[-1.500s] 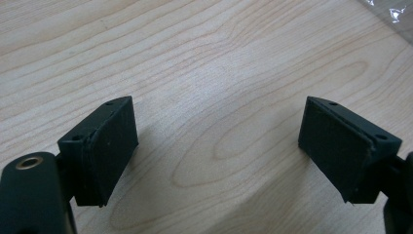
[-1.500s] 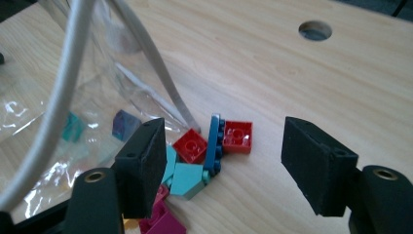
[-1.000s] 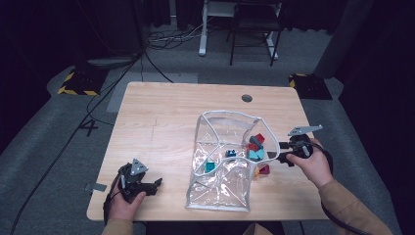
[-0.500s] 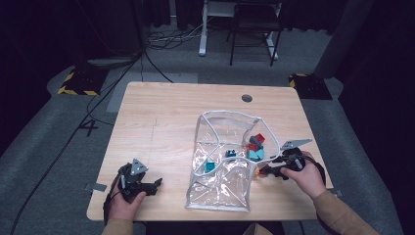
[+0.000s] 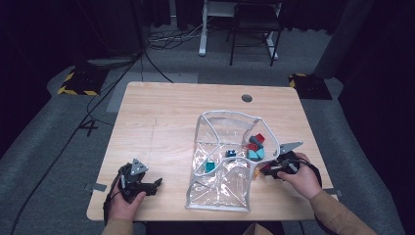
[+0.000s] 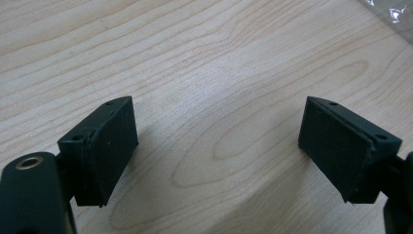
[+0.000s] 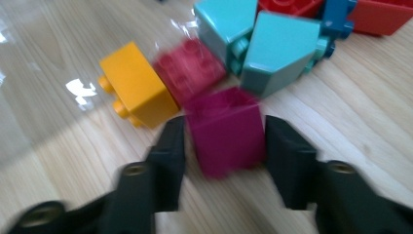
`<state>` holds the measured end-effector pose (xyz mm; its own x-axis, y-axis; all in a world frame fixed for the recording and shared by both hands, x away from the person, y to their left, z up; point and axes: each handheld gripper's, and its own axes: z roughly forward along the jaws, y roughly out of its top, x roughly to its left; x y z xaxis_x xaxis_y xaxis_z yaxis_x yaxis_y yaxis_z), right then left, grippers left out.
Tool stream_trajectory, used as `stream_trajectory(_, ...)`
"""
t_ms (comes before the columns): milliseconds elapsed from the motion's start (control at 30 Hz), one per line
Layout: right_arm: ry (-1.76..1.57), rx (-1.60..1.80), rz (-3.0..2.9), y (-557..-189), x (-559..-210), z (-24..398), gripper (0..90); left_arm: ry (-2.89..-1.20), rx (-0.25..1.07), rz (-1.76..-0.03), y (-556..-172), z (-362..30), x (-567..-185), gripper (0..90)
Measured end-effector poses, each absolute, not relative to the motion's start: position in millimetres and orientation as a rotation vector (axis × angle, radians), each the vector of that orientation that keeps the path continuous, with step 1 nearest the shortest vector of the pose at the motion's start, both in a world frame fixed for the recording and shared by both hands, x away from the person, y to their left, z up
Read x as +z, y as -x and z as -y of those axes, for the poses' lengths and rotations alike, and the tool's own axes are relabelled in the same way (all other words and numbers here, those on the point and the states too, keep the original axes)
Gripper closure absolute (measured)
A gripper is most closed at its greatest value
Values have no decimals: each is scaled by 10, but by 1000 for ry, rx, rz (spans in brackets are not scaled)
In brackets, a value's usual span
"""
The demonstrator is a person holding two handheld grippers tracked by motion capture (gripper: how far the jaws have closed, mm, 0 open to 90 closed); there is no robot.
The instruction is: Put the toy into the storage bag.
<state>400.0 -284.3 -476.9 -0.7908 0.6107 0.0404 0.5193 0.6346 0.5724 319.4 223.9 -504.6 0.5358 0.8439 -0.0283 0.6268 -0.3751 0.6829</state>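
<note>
My right gripper (image 5: 272, 170) lies low at the table's (image 5: 166, 122) right edge, just outside the clear plastic bag (image 5: 222, 161), my hand (image 5: 302, 178) curled behind it and the forearm coming in from the lower right corner. Its jaws have just been closing, and the right gripper view puts them on either flank of one magenta brick (image 7: 225, 130) standing on the wood; the frame is blurred, so I cannot tell whether the pads truly press it. My left gripper (image 5: 155, 184) rests near the front left corner, well apart from the bag, its jaws spread wide over bare wood in the left gripper view (image 6: 219, 151). Up close on the right I count one yellow brick (image 7: 137, 85), one dark red brick (image 7: 191, 68) behind plastic film, and two teal sloped bricks (image 7: 280, 53). From the high view those merge into a small cluster, but two further small pieces (image 5: 210, 166) sit inside the bag.
</note>
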Motion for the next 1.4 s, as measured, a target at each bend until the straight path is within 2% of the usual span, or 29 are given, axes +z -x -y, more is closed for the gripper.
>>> stream_trajectory(567, -974, 958, -2635, -3970, -4483, 2964, 593, -2127, 433, -1184, -3194, -2239, -5046, 146)
stream_trajectory(1400, -1009, 1079, -2487, -3995, -3801, 3225, 592, -2125, 433, -1185, -3194, -2238, -5047, 146)
